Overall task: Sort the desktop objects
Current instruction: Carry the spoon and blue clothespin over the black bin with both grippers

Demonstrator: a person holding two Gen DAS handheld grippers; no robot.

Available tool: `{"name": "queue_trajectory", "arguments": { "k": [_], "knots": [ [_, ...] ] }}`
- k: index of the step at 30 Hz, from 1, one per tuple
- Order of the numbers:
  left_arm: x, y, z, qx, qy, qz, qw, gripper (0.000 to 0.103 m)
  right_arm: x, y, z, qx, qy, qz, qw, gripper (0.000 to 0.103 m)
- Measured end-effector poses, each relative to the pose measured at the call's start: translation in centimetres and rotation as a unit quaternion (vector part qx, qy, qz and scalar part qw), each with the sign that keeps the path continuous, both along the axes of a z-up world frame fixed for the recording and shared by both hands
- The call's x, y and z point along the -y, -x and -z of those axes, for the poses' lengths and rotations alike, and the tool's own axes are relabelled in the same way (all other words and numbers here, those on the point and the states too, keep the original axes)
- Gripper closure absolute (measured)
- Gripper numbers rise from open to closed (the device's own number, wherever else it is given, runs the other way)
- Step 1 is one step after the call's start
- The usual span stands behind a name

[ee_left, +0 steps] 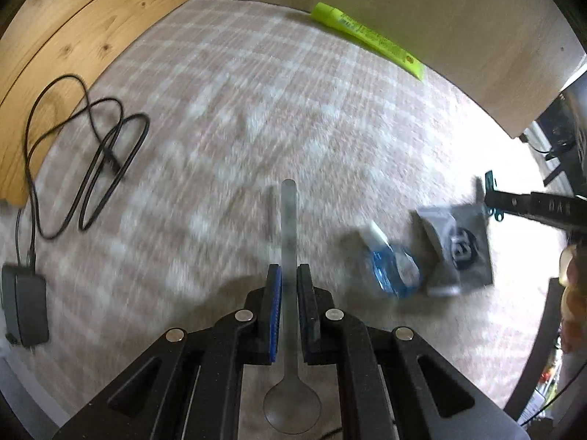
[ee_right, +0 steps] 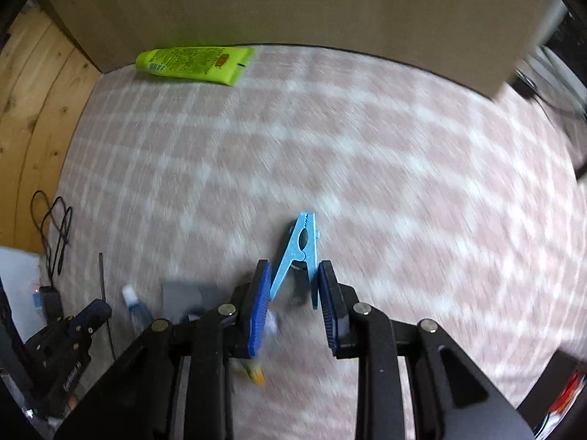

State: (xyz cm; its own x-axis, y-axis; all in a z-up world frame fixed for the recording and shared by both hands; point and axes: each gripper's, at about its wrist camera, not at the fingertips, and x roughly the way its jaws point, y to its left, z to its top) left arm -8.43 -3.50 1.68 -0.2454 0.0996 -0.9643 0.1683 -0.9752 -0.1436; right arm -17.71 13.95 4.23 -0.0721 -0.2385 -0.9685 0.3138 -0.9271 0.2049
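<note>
Your left tool (ee_left: 289, 282) is clenched on the thin handle of a metal spoon (ee_left: 289, 227), bowl back toward your wrist and handle tip pointing ahead over the checked tabletop (ee_left: 227, 117). It looks light, stiff and slick, so it will likely pivot between the pads; a hold nearer the bowl would probably steady it. Your right tool (ee_right: 293, 286) grips a blue plastic clothespin (ee_right: 299, 245) by its spread tail legs, nose forward. It seems light and springy, so squeezing harder would likely open its mouth.
</note>
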Motion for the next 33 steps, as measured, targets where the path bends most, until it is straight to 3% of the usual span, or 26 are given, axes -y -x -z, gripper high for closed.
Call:
{"name": "queue_trajectory", "arguments": {
  "k": [6,13,17,24,33],
  "knots": [
    [-1.4,-2.2,-3.0,-0.030,0.001,0.009,0.9995,0.095,-4.9,-3.3,-3.2,-0.022,0.026,0.015,0.999,0.078],
    [-6.6,-4.2,-6.1,-0.061,0.004,0.055,0.9966,0.095,-10.7,-6.5,-7.9,-0.054,0.046,0.038,0.997,0.078],
    [-10.5,-1.2,-7.6,-0.074,-0.004,0.095,0.9927,0.095,-14.5,-9.2,-8.9,-0.069,0.054,0.064,0.994,0.078],
    [-18.7,-3.0,-10.5,-0.090,-0.024,0.197,0.9760,0.095,-24.1,-14.9,-10.5,-0.095,0.054,0.132,0.985,0.077],
    [-33.9,-8.0,-11.4,-0.090,-0.050,0.331,0.9379,0.095,-36.8,-21.2,-11.4,-0.108,0.021,0.229,0.967,0.077]
  ]
}}
